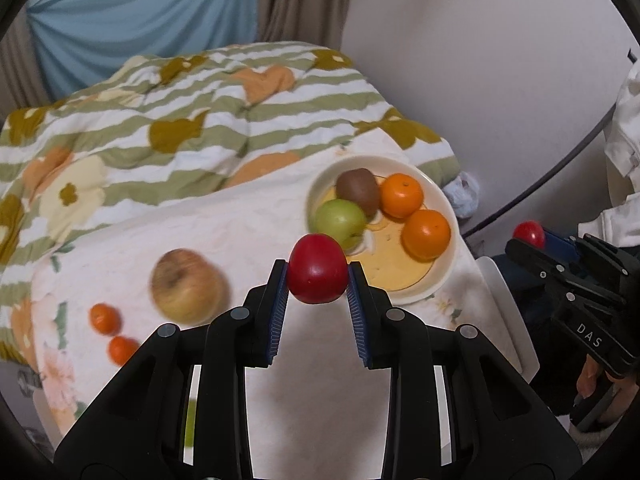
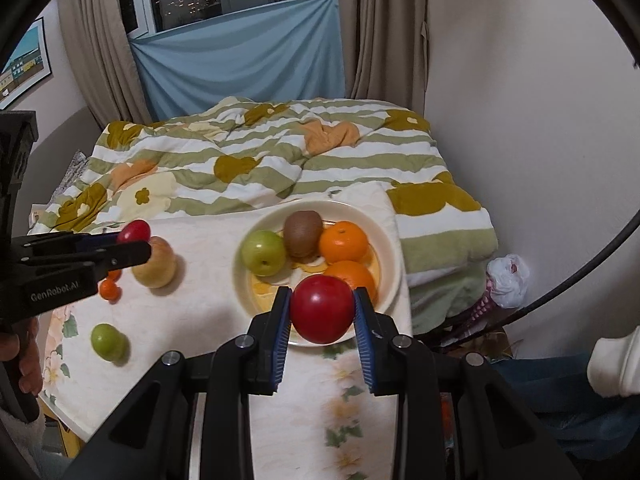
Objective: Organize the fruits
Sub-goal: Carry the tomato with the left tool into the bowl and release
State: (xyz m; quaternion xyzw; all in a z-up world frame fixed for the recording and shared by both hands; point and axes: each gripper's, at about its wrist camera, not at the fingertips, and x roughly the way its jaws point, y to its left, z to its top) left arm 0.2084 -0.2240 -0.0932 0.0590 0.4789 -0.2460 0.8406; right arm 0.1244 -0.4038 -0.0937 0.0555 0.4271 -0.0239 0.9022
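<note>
Left gripper [image 1: 317,276] clamped on red plum [image 1: 318,268], right gripper [image 2: 322,310] on second plum [image 2: 322,308]; smooth, round, light, bruisable, gripped across widest middle

Two black plastic grippers [image 1: 318,280] [image 2: 322,308] with ribbed blue pads [image 1: 280,312], round silver pins [image 1: 240,313] at the linkage joints, small screws and white lettering "DAS" and "GenRobot.AI" along the sides, plus one white sock [image 2: 616,364] below blue trousers.

Floral-cloth table [image 2: 208,248] carries a cream plate [image 2: 394,256]. Loose: big apple [image 2: 155,263], green fruit [image 2: 107,341], two small oranges [image 1: 105,319].
</note>
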